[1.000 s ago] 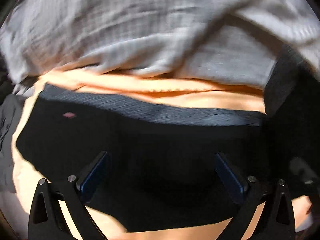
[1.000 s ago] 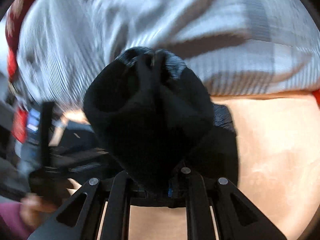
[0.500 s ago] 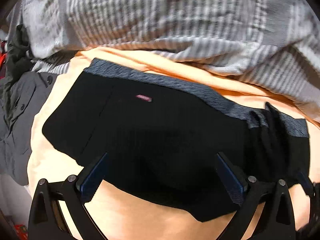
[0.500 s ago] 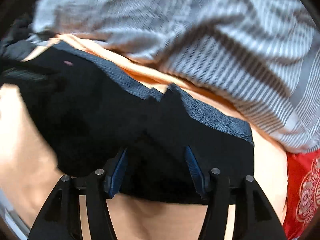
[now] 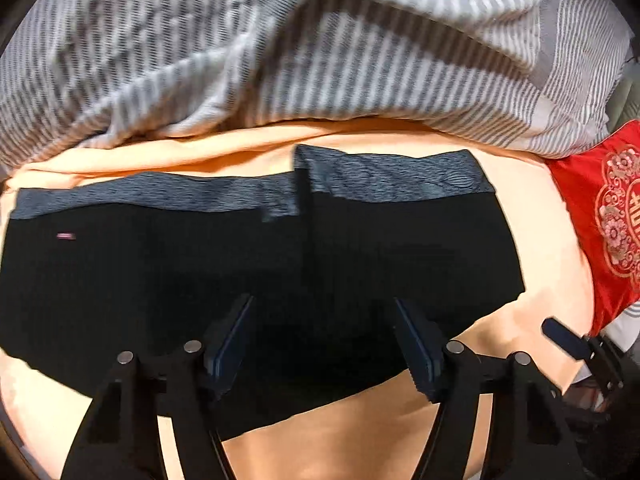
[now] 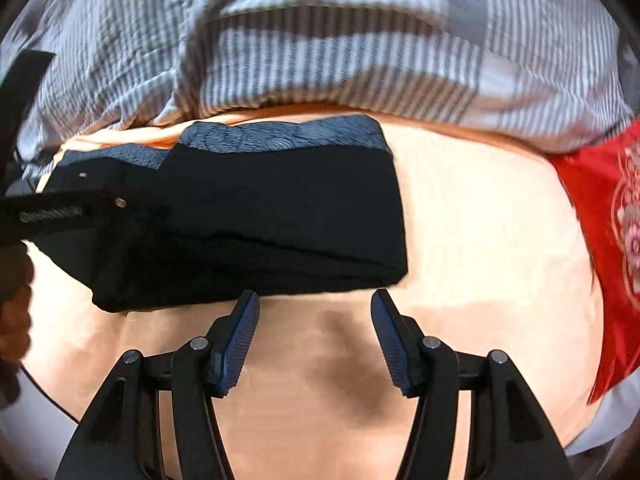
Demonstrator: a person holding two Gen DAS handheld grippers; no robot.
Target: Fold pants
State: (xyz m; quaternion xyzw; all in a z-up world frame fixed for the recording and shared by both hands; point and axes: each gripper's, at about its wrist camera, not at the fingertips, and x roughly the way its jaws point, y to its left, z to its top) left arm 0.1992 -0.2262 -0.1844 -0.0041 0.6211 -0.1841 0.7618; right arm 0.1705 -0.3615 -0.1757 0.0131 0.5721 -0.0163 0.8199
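Fingers of the right gripper [image 6: 314, 334] stand apart and empty at lower centre of the right wrist view, over bare peach bedsheet [image 6: 480, 240], and the left gripper [image 5: 322, 340] is likewise spread with nothing between, low over black cloth. Just beyond, mid-frame, the black pants [image 6: 260, 220] lie flat, folded over, grey waistband [image 5: 392, 178] edges stepped rather than flush. Farther, across the upper frame, sits a striped duvet [image 6: 320, 40]; folding looks nearly done, perhaps one more fold or tidy left.

Warm light, blurred striped bedding [image 5: 280, 52], possibly motion; edges bowed.
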